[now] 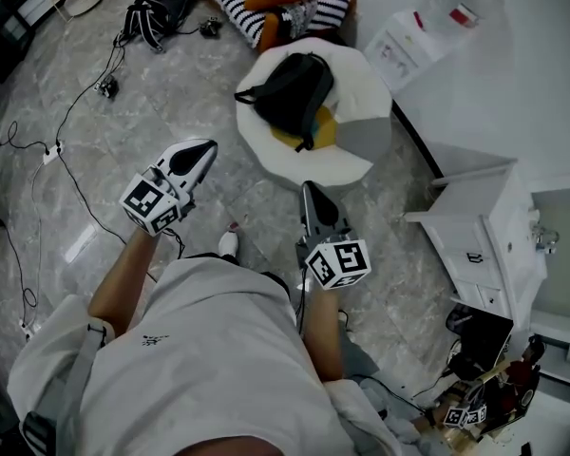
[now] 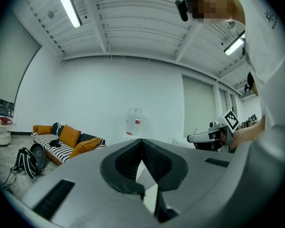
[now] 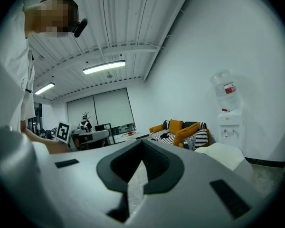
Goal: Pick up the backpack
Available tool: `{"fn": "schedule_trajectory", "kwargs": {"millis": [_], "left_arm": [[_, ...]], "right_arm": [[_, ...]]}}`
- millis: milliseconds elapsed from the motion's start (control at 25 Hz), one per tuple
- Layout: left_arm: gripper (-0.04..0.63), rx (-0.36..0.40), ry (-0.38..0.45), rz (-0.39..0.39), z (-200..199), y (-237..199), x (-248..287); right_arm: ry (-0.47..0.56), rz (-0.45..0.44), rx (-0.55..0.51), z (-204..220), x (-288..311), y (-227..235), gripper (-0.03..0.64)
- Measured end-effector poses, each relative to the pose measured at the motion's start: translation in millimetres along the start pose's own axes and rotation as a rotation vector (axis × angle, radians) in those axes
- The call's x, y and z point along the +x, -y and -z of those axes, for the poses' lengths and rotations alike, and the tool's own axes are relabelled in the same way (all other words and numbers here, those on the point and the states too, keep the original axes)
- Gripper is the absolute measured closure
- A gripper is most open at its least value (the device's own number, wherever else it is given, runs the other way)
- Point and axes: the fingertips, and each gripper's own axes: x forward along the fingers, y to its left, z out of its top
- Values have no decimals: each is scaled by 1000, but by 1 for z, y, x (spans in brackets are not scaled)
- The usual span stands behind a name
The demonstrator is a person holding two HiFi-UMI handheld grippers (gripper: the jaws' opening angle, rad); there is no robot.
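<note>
Backpack (image 1: pixel 290 93), black, lies on a round white cushion (image 1: pixel 361 164) on the floor, on the far side of both grippers and apart from them. Left gripper (image 1: pixel 207 146) sits to the cushion's near left, jaws pressed together on nothing. Right gripper (image 1: pixel 310 191) has its tip near the cushion's near edge, jaws likewise together and empty.

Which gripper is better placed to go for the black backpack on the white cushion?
Right, probably. The right gripper has its shut tips pointing straight at the near edge of the white cushion, just short of the black backpack. The left gripper, also shut, is off to the cushion's side.
</note>
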Motion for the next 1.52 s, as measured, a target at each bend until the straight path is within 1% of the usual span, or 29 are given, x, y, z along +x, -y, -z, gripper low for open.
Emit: {"fn": "schedule_trajectory", "kwargs": {"millis": [200, 440, 600, 920, 1200, 1520], "left_arm": [[592, 10, 5, 10, -5, -24, -1], [592, -2, 6, -4, -2, -43, -10], [592, -14, 7, -14, -1, -50, -13], [592, -22, -3, -20, 6, -55, -2], [592, -14, -14, -23, 5, -67, 23], [592, -9, -34, -33, 7, -85, 75]], "right_arm": [[18, 15, 11, -4, 23, -5, 611], [2, 15, 5, -2, 37, -10, 611], [-2, 16, 7, -5, 43, -10, 611], [-18, -4, 26, 4, 57, -1, 611], [-22, -13, 28, -2, 76, 23, 611], [-19, -26, 44, -11, 103, 77, 611]]}}
